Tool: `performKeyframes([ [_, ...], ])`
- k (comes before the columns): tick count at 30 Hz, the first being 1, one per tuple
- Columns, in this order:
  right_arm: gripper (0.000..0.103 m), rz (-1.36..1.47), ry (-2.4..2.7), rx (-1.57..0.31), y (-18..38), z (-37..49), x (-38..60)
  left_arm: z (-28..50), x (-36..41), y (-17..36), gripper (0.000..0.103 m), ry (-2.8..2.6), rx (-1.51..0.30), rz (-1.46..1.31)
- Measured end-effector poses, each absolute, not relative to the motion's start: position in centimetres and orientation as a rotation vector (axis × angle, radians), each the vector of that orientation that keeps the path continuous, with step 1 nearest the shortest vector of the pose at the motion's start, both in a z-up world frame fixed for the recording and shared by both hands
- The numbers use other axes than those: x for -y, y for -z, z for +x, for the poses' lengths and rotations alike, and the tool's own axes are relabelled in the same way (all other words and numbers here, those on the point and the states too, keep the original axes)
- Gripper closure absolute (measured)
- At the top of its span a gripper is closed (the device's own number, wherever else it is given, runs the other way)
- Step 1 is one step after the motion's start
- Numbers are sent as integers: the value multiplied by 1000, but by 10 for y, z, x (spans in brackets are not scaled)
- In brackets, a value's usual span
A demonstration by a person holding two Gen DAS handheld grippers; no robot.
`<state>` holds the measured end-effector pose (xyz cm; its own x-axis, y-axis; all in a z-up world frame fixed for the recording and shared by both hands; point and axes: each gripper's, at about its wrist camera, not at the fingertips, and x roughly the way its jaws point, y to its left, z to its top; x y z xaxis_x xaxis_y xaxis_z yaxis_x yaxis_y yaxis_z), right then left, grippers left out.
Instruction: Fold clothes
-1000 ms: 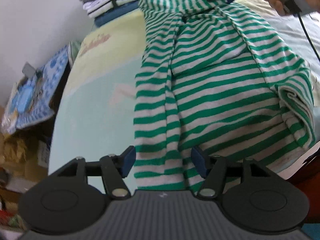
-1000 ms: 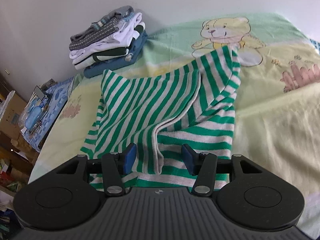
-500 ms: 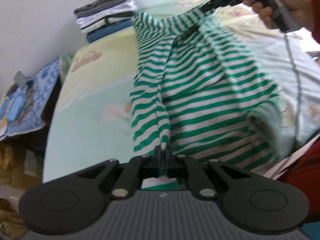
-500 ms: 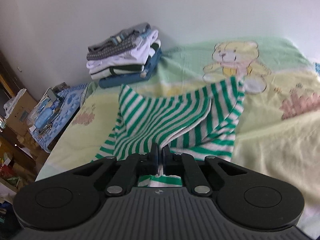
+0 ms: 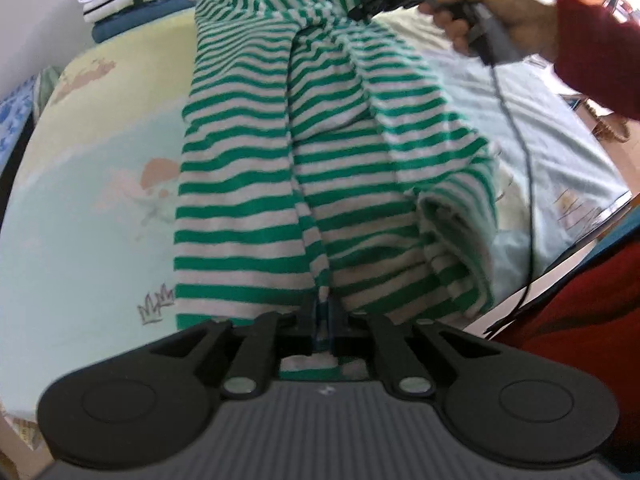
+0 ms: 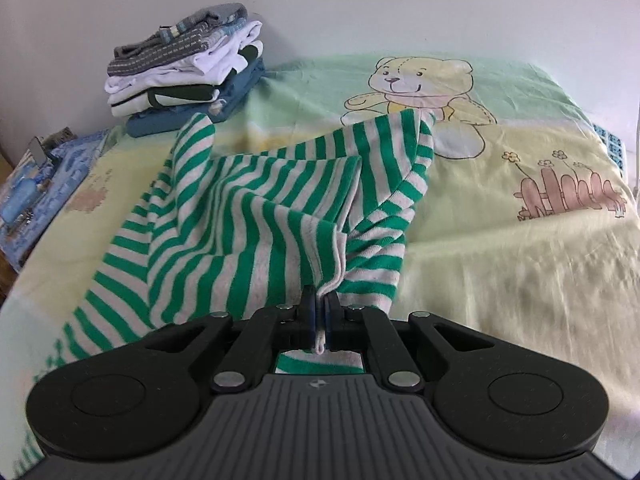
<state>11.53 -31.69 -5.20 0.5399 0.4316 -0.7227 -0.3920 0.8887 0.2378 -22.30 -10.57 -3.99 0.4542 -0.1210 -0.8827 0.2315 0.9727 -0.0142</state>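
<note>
Each wrist camera looks forward, close over its own gripper, down onto the bed point(image 6: 500, 240). Both views share the striped garment point(image 5: 248, 184) and the folded stack point(image 6: 184, 68); the left view also catches the right gripper point(image 5: 360, 8) at the garment's far end.

No readable text, labels, brands or numbers, on any surface in view

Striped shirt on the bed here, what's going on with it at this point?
A person is folding a green-and-white striped shirt on a bed covered by a teddy-bear sheet. Each hand holds a gripper: the left gripper is shut on one edge of the shirt and the right gripper is shut on another, with part of the fabric raised off the sheet. A stack of folded clothes sits at the far corner by the wall.
</note>
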Motion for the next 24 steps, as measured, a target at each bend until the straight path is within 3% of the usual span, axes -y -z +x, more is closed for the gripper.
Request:
performKeyframes([
  [3, 99, 64, -466, -855, 49, 118, 314, -222, 102, 34, 101, 206, -1058, 133],
  [5, 99, 34, -458, -845, 47, 119, 311, -221, 99, 31, 88, 197, -1045, 147],
  [7, 99, -5, -473, -887, 51, 120, 309, -220, 96, 27, 86, 189, -1031, 160],
  [8, 96, -11, -472, -901, 50, 120, 311, -220, 95, 25, 86, 185, -1025, 166],
  [10, 81, -9, -453, -906, 44, 119, 319, -219, 92, 22, 84, 177, -1011, 179],
  [14, 76, 39, -429, -811, 15, 111, 336, -218, 86, 14, 64, 160, -984, 205],
  [15, 75, 61, -466, -788, 8, 109, 334, -217, 85, 12, 64, 156, -977, 212],
  [18, 60, 83, -594, -740, -7, 110, 311, -207, 82, 14, 65, 156, -962, 216],
  [21, 61, -3, -650, -718, -4, 115, 266, -185, 87, 30, 66, 178, -979, 207],
  [24, 73, -66, -696, -743, 8, 128, 224, -175, 95, 50, 67, 179, -1006, 210],
])
